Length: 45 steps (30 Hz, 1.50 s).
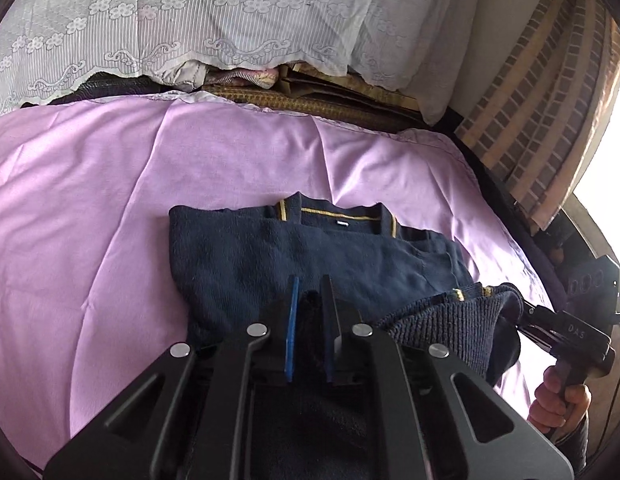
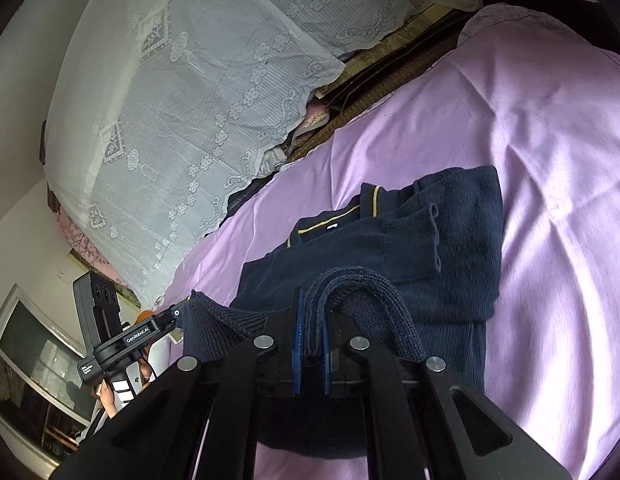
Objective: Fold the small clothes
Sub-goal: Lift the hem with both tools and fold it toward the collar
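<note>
A navy knit sweater with a yellow-trimmed collar lies partly folded on the purple sheet. My left gripper is shut on the sweater's near hem, with dark fabric pinched between its blue pads. My right gripper is shut on the ribbed hem at the other corner and holds it lifted above the sheet. In the left wrist view the right gripper shows at the right, gripping the raised hem. In the right wrist view the sweater has one sleeve folded across its body, and the left gripper holds the hem at the left.
A bundle under white lace cloth stands behind the sheet, with woven mats under it. A brick-pattern panel and a bright window are at the right. A hand holds the right gripper's handle.
</note>
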Each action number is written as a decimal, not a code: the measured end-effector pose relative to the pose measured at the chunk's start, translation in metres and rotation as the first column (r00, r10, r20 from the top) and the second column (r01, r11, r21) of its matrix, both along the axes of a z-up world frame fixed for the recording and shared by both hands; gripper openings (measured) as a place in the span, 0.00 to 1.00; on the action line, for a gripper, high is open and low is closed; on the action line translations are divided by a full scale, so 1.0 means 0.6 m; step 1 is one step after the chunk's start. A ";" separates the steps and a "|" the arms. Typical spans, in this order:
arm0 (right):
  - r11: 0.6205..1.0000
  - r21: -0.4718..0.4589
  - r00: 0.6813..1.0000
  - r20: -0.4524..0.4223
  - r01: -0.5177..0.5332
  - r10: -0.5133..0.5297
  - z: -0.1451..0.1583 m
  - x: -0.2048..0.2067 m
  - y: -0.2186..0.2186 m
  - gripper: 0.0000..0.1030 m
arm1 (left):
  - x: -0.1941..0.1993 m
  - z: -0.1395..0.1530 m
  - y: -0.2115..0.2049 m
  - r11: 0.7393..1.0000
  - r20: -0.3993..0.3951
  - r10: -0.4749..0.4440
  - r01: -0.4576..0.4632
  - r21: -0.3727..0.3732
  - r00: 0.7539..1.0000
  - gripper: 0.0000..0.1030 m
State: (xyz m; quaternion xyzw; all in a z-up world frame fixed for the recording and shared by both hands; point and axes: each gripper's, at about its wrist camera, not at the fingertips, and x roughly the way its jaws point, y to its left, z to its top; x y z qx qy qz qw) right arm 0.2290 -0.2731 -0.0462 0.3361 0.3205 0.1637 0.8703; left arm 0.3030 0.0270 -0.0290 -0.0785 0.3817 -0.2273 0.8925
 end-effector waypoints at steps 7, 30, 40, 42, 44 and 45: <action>1.000 0.012 1.000 -0.025 0.011 -0.011 -0.017 0.038 -0.010 0.08 | 0.044 -0.042 0.017 0.996 -0.085 -0.001 -0.007 -0.086 0.996 0.09; 0.990 0.095 0.987 -0.132 0.102 -0.089 -0.077 0.198 -0.038 0.08 | 0.187 -0.022 -0.013 0.983 -0.036 0.178 -0.176 0.059 0.983 0.05; 0.980 0.155 0.985 -0.139 0.125 -0.104 -0.080 0.187 -0.058 0.27 | 0.183 -0.066 0.010 0.989 -0.160 0.140 -0.147 -0.029 0.977 0.34; 0.978 0.161 0.986 -0.120 0.130 -0.111 -0.068 0.172 -0.066 0.38 | 0.187 -0.067 0.016 0.989 -0.183 0.129 -0.141 -0.051 0.974 0.38; 0.979 0.157 0.988 -0.095 0.132 -0.118 -0.054 0.159 -0.077 0.38 | 0.185 -0.066 0.018 0.990 -0.193 0.100 -0.116 -0.076 0.976 0.38; 0.979 0.152 0.989 -0.084 0.136 -0.124 -0.048 0.154 -0.082 0.38 | 0.184 -0.066 0.018 0.990 -0.199 0.086 -0.106 -0.091 0.976 0.38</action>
